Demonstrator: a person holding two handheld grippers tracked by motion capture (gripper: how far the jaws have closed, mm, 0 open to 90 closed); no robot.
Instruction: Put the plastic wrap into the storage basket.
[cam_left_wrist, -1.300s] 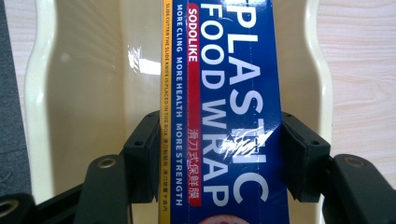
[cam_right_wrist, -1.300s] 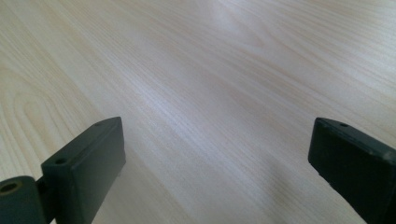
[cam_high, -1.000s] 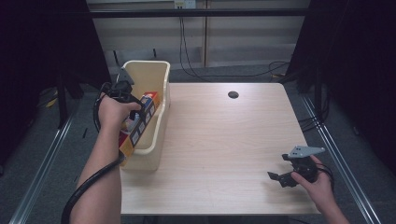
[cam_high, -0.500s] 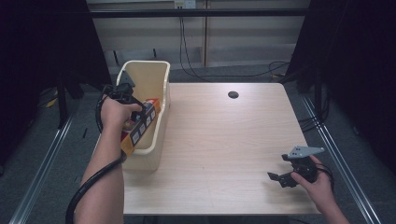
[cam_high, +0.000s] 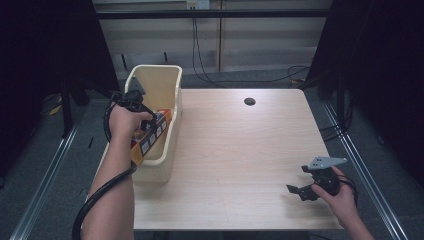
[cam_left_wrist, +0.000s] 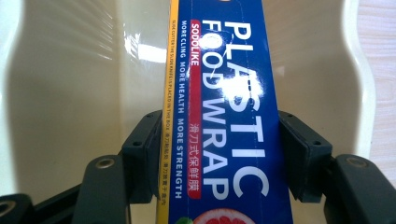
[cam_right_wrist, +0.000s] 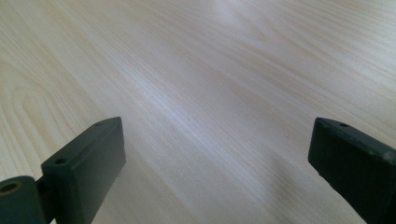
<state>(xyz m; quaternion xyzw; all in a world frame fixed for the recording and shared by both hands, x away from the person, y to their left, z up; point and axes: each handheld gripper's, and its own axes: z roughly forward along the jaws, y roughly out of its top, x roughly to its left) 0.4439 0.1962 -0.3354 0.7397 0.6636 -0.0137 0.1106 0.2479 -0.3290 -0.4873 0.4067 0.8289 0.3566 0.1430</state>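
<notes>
A long blue and orange box of plastic food wrap (cam_high: 150, 137) lies slanted in the cream plastic bin (cam_high: 167, 80) at the table's left edge. My left gripper (cam_high: 145, 117) is shut on this box (cam_left_wrist: 219, 116), one jaw on each long side, with the bin's inner wall (cam_left_wrist: 70, 93) behind it. My right gripper (cam_high: 305, 189) rests low over the table's near right corner, its jaws wide apart. Between them is nothing but bare wood (cam_right_wrist: 210, 93).
The wooden table (cam_high: 240, 150) has a small dark hole (cam_high: 249, 101) near its far edge. Metal rails run along the floor on both sides. Cables hang by the wall behind the table.
My left gripper has lowered the food wrap box deeper into the bin, toward me. The right gripper has stayed in place.
</notes>
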